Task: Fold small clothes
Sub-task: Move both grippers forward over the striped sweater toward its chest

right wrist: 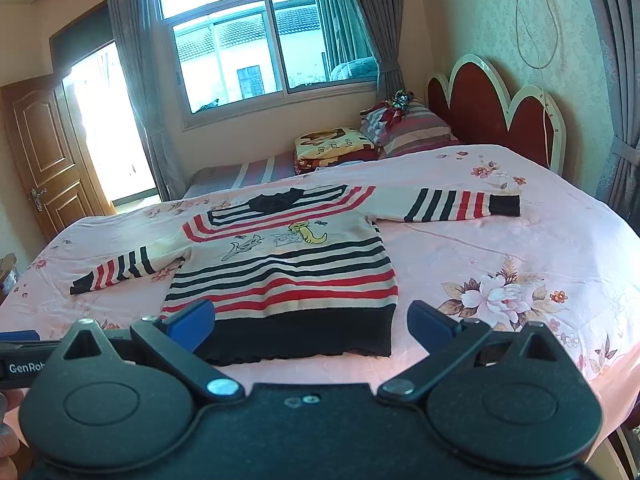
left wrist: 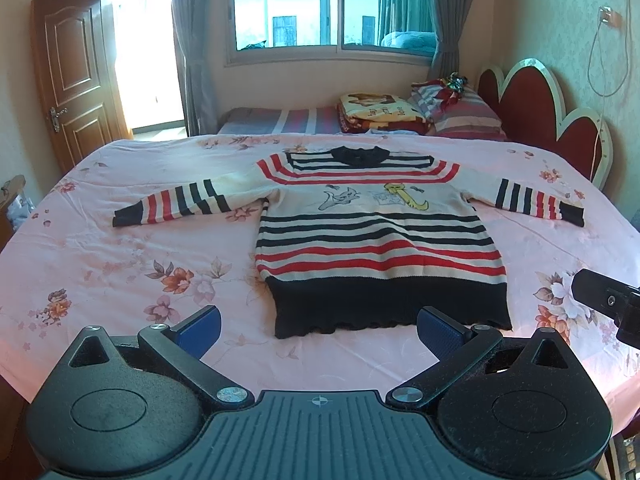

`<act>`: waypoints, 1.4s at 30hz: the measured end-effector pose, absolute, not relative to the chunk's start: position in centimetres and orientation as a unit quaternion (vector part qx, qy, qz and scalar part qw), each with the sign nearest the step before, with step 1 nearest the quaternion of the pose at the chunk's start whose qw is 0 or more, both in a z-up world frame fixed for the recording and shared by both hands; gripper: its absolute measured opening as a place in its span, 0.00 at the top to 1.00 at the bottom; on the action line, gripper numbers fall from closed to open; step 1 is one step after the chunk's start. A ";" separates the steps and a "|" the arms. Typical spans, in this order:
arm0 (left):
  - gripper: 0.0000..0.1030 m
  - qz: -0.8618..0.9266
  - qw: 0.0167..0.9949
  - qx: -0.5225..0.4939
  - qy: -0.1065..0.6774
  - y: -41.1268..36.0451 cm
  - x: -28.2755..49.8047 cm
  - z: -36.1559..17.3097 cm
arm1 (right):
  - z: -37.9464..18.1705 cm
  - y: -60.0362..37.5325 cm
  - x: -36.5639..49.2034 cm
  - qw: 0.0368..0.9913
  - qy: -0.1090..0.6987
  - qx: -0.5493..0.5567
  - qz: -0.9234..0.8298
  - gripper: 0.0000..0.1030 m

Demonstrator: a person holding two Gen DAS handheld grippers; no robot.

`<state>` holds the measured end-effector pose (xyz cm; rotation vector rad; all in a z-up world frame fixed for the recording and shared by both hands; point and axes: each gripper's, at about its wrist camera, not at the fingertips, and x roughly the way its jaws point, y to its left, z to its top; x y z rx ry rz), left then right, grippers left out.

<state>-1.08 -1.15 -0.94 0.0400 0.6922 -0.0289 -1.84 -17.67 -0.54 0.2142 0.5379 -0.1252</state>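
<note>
Covering most of both views, pink floral-print bedsheet [left wrist: 120,248], smooth, on the bed. Small knit sweater with red, navy and cream stripes [left wrist: 376,240] lies flat at sheet's middle, face up, sleeves spread toward left and right edges, dark hem nearest the near edge, collar toward far edge. Cartoon print on chest. Folded yellow-red blanket [left wrist: 380,114] and striped pillow [left wrist: 464,114] at far right corner by the red scalloped headboard [left wrist: 528,104]. My left gripper [left wrist: 320,326] hovers at near edge, blue pads wide apart, nothing held. My right gripper [right wrist: 312,324] likewise spread, empty, over the hem's side.
</note>
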 end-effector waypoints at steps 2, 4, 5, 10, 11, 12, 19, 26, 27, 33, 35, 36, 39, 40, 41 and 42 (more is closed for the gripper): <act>0.00 -0.014 0.941 0.022 0.338 -1.3 -1.1 -1.0 | -0.5 -17.7 -1.9 0.957 0.265 0.104 -0.064 0.01; 0.00 -0.014 0.941 0.024 0.338 -1.5 -1.0 -1.0 | -0.4 -17.7 -1.8 0.956 0.266 0.102 -0.064 0.01; 0.00 -0.014 0.940 0.024 0.339 -1.5 -1.0 -1.0 | -0.4 -17.7 -1.8 0.956 0.267 0.102 -0.064 0.01; 0.00 -0.014 0.939 0.024 0.342 -1.6 -0.7 -1.2 | -0.6 -17.7 -1.7 0.956 0.268 0.103 -0.063 0.01; 0.00 -0.014 0.939 0.025 0.342 -1.6 -0.7 -1.2 | -0.6 -17.7 -1.7 0.956 0.268 0.103 -0.063 0.01; 0.00 -0.013 0.939 0.026 0.341 -1.5 -0.6 -1.2 | -0.6 -17.7 -1.6 0.956 0.269 0.103 -0.063 0.01; 0.00 -0.011 0.940 0.027 0.340 -1.5 -0.5 -1.3 | -0.7 -17.6 -1.3 0.956 0.269 0.101 -0.063 0.01; 0.00 -0.011 0.939 0.029 0.343 -1.4 -0.1 -1.4 | -0.6 -17.5 -1.0 0.955 0.270 0.100 -0.064 0.01; 0.00 -0.011 0.939 0.028 0.344 -1.4 -0.1 -1.4 | -0.6 -17.5 -1.1 0.955 0.271 0.100 -0.063 0.01; 0.00 -0.011 0.938 0.028 0.346 -1.3 0.0 -1.5 | -0.7 -17.5 -1.0 0.955 0.270 0.102 -0.065 0.01; 0.00 -0.010 0.938 0.029 0.345 -1.3 0.0 -1.5 | -0.7 -17.4 -1.0 0.955 0.271 0.101 -0.066 0.01; 0.00 -0.010 0.938 0.029 0.345 -1.3 0.1 -1.5 | -0.7 -17.4 -1.0 0.955 0.270 0.101 -0.065 0.01; 0.00 -0.010 0.938 0.029 0.345 -1.3 0.1 -1.6 | -0.7 -17.4 -0.9 0.955 0.271 0.101 -0.065 0.01; 0.00 -0.010 0.938 0.029 0.344 -1.3 0.1 -1.6 | -0.7 -17.4 -0.9 0.955 0.270 0.102 -0.065 0.01; 0.00 -0.010 0.938 0.029 0.344 -1.3 0.1 -1.6 | -0.7 -17.4 -1.0 0.955 0.271 0.102 -0.065 0.01; 0.00 -0.010 0.938 0.029 0.344 -1.3 0.1 -1.6 | -0.7 -17.4 -1.0 0.955 0.271 0.101 -0.065 0.01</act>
